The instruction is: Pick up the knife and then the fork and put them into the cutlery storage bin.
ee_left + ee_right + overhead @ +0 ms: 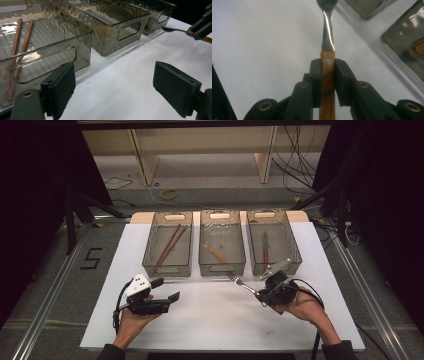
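Note:
A fork (pixel 241 282) with a wooden handle (pixel 327 82) and steel neck is clamped in my right gripper (pixel 261 295), whose pads press both sides of the handle; its tines point toward the middle bin. The fork's head (pixel 172 29) hangs in the air above the white table. My left gripper (pixel 167 290) rests at the front left with its jaws wide apart and nothing between them. Three smoked clear bins stand in a row: the left bin (pixel 168 268) holds two chopsticks (pixel 170 243), the middle bin (pixel 222 266) a wooden-handled utensil (pixel 216 252), the right bin (pixel 296 251) a dark utensil (pixel 265 249).
The white table top (pixel 215 315) stretches in front of the bins. A metal rail (pixel 45 305) runs along the left, with a taped "5" (pixel 91 258) on the floor. Cables (pixel 300 170) lie behind the table.

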